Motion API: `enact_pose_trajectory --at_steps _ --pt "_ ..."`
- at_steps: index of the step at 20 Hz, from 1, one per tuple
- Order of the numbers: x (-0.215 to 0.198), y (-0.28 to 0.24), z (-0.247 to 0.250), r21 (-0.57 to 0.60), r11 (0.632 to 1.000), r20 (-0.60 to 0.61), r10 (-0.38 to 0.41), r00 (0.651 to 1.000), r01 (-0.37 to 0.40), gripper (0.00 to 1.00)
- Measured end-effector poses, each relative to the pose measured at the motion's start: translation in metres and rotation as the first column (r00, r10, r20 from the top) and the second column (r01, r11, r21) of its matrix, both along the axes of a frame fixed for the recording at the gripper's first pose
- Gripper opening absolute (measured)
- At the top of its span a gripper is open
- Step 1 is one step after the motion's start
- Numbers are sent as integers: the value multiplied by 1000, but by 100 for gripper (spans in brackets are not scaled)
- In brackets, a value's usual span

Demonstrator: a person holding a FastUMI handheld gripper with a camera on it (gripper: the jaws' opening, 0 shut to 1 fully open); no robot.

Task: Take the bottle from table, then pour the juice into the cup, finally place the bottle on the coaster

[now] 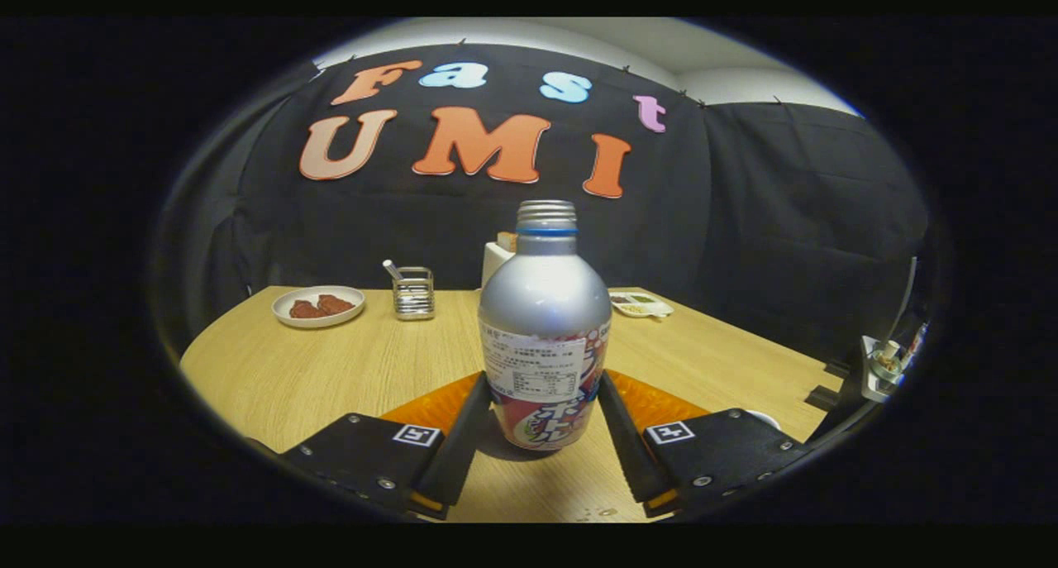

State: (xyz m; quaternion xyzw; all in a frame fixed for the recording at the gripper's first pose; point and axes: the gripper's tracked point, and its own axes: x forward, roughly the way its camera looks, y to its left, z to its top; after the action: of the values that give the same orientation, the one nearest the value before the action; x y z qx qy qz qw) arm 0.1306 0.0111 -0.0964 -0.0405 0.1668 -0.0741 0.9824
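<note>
place: staged recording booth, dressed as a dining spot | evidence: black cloth wall (777, 221) hung behind a wooden table (331, 369); plate of food (319, 306) and metal holder (413, 293) stood on it

We could not tell whether the gripper's (541, 403) fingers pressed the bottle (544, 328) or stood just beside it. The bottle hid most of a white box (496, 260) far behind it. The far tray's (640, 305) contents were too small to tell.
</note>
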Motion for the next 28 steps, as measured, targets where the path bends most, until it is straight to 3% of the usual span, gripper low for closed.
enact_pose_trajectory --at_steps 11,28 --pt "18 9 -45 17 999 -74 40 996 -39 76" --pt "10 0 -50 79 996 -72 43 996 -37 80"
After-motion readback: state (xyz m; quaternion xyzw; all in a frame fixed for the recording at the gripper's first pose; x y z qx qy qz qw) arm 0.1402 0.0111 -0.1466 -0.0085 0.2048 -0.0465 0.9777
